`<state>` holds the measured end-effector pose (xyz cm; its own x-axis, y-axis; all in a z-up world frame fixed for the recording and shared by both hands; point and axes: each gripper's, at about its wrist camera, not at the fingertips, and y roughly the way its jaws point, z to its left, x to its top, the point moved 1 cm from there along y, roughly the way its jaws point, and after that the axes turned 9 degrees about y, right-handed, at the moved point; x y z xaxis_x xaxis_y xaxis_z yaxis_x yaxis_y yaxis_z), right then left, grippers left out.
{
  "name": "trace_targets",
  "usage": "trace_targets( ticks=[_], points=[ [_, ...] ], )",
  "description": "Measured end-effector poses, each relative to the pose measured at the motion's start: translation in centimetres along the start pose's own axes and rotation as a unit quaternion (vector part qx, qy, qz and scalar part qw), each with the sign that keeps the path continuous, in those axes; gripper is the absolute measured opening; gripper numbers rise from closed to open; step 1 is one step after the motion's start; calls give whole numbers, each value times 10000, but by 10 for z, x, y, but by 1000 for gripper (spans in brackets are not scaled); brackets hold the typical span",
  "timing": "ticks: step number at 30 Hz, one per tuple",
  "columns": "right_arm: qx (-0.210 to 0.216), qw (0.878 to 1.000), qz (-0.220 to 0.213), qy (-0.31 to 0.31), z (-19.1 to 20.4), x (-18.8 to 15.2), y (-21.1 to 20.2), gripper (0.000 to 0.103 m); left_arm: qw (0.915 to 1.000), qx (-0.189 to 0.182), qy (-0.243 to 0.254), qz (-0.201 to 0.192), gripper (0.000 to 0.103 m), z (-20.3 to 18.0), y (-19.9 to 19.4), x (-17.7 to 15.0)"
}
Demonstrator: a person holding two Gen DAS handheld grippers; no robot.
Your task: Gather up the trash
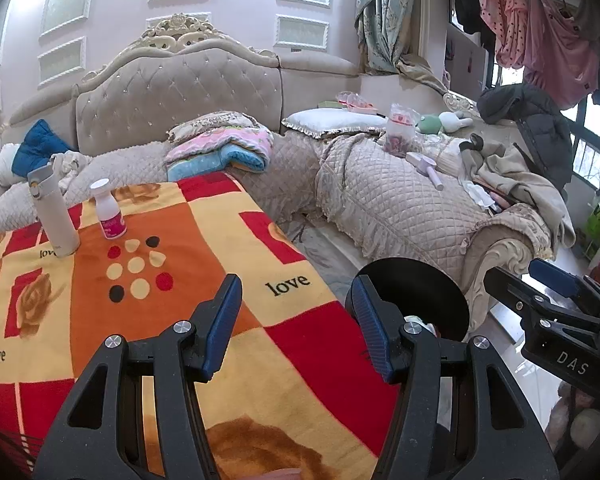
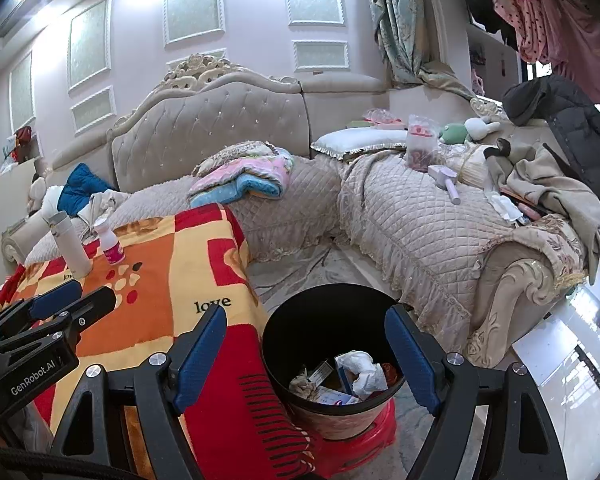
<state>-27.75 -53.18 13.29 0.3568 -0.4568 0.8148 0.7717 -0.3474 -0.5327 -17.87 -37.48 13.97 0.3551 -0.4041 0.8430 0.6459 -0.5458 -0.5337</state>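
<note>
In the left wrist view, the left tongs (image 1: pixel 294 320) are being held wide open with nothing between the blue pads, above a counter covered by a red, orange and yellow blanket (image 1: pixel 172 280) with "love" printed on it. A white flask (image 1: pixel 54 212) and a small white bottle with a pink label (image 1: pixel 109 210) are standing upright near each other at the far left of the blanket. The black trash bin (image 1: pixel 420 296) is being partly hidden behind the right-hand pad, just beside the blanket's edge. The right tongs (image 1: pixel 552 300) are being seen at the right edge, and it cannot be told from here how far they are open. In the right wrist view, the right tongs (image 2: pixel 306 356) are being held wide open and empty, right over the trash bin (image 2: pixel 296 320), which is sitting on a red stool (image 2: pixel 364 436). Crumpled white paper (image 2: pixel 360 368) and other scraps are lying inside the bin. The left tongs (image 2: pixel 72 300) are showing at the left, over the blanket (image 2: pixel 172 264). The flask (image 2: pixel 70 244) and small bottle (image 2: pixel 110 244) are standing far back on it.
</note>
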Motion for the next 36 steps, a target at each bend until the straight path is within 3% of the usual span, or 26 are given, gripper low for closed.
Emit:
trace_targets(
  ticks=[36],
  points=[
    [-42,9998,173,23,-8,-6,10,81,9999,-57,26,85,56,-1,6,-9]
  ],
)
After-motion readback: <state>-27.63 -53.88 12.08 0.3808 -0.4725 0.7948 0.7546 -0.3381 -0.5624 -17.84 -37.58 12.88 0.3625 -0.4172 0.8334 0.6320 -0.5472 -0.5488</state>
